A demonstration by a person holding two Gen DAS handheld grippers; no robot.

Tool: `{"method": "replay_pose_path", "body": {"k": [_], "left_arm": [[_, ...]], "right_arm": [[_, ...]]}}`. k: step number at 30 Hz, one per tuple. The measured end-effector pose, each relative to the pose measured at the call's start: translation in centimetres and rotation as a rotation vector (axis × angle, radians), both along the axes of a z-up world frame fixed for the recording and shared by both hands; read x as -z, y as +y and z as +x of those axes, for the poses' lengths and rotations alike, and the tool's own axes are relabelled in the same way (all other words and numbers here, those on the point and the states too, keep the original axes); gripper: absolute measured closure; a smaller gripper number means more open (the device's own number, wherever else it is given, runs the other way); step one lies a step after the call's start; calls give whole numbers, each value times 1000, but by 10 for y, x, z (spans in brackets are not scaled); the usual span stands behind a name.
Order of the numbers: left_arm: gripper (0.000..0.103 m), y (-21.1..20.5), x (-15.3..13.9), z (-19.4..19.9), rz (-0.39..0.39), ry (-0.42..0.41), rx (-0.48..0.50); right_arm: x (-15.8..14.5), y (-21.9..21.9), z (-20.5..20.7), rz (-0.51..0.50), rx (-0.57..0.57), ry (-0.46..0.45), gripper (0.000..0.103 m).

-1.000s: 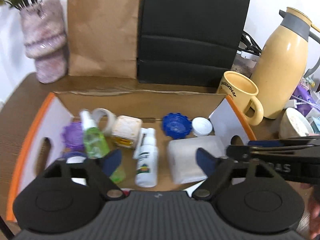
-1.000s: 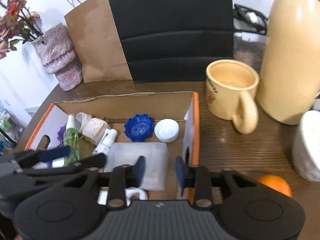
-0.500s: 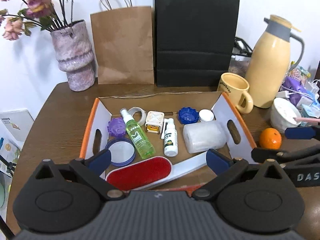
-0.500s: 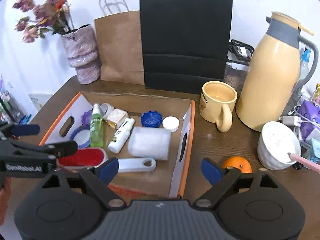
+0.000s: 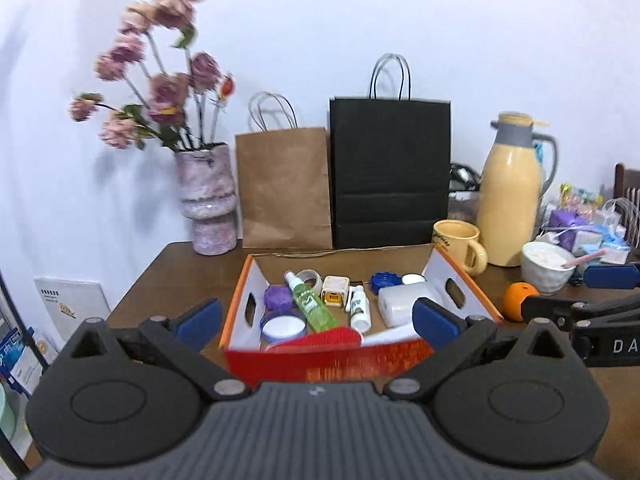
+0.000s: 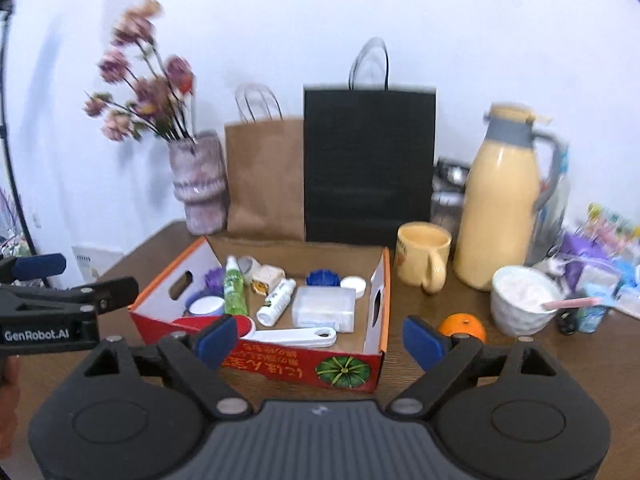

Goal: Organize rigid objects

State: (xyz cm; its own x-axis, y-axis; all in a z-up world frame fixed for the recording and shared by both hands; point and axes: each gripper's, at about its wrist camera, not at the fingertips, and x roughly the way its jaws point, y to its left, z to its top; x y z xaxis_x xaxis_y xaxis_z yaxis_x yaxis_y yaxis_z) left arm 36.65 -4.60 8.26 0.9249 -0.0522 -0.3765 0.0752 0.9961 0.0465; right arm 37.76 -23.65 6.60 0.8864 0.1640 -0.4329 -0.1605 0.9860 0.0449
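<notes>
Left gripper (image 5: 316, 314) gaped empty | right gripper (image 6: 320, 338) had just spread wide, nothing between | box (image 6: 378, 280) at twelve o'clock held bottles, lids, brush (image 6: 296, 336) | likely finished; back off level, clear of the box wall.

Plain white wall (image 5: 400, 20) behind a dark brown wooden table (image 6: 540, 360). Even, soft light, faint shadows on the wall. Dark wooden chair back (image 5: 628, 184) at far right edge.
</notes>
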Motion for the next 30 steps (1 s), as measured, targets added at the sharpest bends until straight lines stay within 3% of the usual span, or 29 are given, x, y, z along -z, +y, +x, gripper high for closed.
{"method": "replay_pose_path", "body": {"k": [6,8,10,12,19,23,28,30], "left_arm": [[0,15,24,-119,12,-131,-45],[0,21,33,-160,9,-146,-25],[0,24,43,-191,11,-138,0],[0,28,53,-216,13,-110,4],[0,35,80,-281,5,-112,-85],[0,31,88,-308,38,-112,-67],[0,37,96,-334,-4,-68,-51],[0,39,97,-343,-4,-89,-78]], "right_arm": [[19,9,-113,20,-25,-133,11],[30,11,-150,33,-31,-138,9],[43,13,-182,55,-10,-138,0],[54,17,-208,68,-10,-125,0],[69,29,-271,42,-46,-131,0],[73,30,-306,34,-42,-148,0],[78,27,-336,47,-22,-146,0],[79,27,-344,54,-20,-154,0]]}}
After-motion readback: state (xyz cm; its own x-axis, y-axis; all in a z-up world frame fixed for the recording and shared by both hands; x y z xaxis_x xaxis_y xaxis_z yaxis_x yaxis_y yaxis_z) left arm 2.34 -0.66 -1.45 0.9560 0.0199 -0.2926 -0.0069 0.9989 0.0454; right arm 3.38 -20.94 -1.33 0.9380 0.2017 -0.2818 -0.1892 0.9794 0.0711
